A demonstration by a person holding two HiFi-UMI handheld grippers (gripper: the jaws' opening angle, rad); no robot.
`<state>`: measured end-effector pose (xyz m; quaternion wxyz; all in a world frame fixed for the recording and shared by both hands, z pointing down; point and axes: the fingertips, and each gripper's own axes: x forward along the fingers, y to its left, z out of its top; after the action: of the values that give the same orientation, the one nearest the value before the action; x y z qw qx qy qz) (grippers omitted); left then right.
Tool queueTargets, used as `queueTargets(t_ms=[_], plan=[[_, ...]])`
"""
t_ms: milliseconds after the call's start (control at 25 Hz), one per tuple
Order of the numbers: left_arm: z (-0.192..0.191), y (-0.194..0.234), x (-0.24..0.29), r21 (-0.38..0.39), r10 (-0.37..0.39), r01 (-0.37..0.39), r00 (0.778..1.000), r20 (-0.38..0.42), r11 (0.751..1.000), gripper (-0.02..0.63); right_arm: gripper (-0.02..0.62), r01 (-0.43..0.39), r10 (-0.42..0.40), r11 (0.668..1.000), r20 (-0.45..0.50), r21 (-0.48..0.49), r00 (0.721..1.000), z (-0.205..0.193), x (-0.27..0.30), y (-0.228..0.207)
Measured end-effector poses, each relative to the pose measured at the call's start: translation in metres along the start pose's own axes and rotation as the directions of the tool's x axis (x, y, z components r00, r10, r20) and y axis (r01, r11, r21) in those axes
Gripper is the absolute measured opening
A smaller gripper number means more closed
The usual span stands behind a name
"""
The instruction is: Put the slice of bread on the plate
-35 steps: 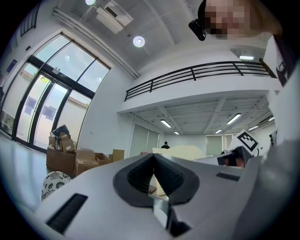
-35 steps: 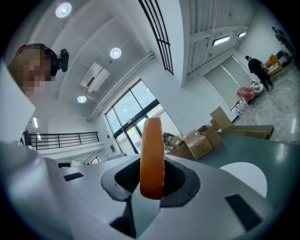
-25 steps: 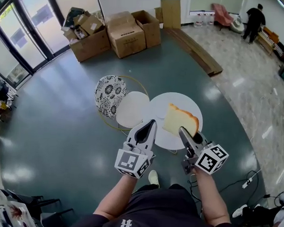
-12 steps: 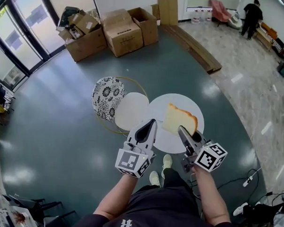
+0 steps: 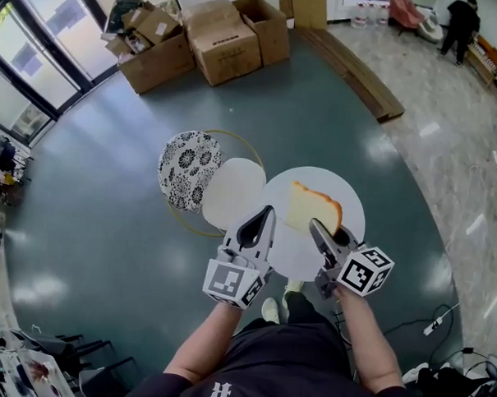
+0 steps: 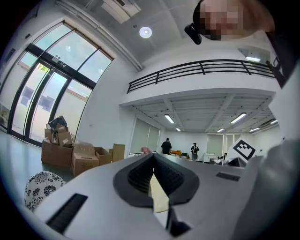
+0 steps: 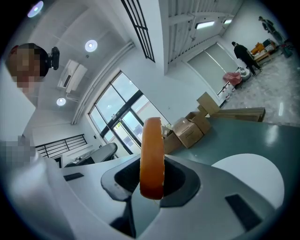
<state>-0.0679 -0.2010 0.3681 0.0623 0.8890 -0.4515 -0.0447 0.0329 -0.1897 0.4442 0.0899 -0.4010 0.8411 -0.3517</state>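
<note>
The right tongs (image 5: 317, 229) are clenched on the bread (image 5: 314, 206). In the right gripper view the bread (image 7: 152, 154) stands up straight between the tongs (image 7: 152, 185), with its brown crust edge facing the camera. It sticks out past the tips. The pads press on both flat sides.

The left tongs (image 5: 267, 212) are just beside the right ones, not touching them. In the left gripper view these tongs (image 6: 152, 172) are squeezed together.

Under the tips of both tongs is a round white desk (image 5: 351, 208). The bread is held over it, and it is hard to tell if the bread touches it.

Just ahead of the left tongs lies a cream circle (image 5: 231, 191). Past that, and more to the left, is a flowery circle (image 5: 186, 168). A gold ring (image 5: 234, 141) runs around both.

All around is a shiny green floor (image 5: 99, 228). Far ahead of the tongs sit brown boxes (image 5: 231, 43). A person (image 5: 463, 20) stands far off to the right.
</note>
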Motion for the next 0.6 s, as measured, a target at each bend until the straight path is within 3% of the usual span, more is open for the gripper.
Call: queueTargets(t_ms=[280,600], plan=[[-0.021,0.021,0.052,-0.020,0.049,-0.049,0.999,-0.011,0.999,0.006,0.095,-0.026,0.033,0.996,-0.087,0.086,0.996,0.002,0.041,-0.059],[-0.059,0.052,0.078,-0.043,0.077,-0.080,0.995,-0.066,0.996,0.006,0.095,0.041,-0.001,0.982,-0.209,0.184,0.978,-0.048,0.081,-0.125]])
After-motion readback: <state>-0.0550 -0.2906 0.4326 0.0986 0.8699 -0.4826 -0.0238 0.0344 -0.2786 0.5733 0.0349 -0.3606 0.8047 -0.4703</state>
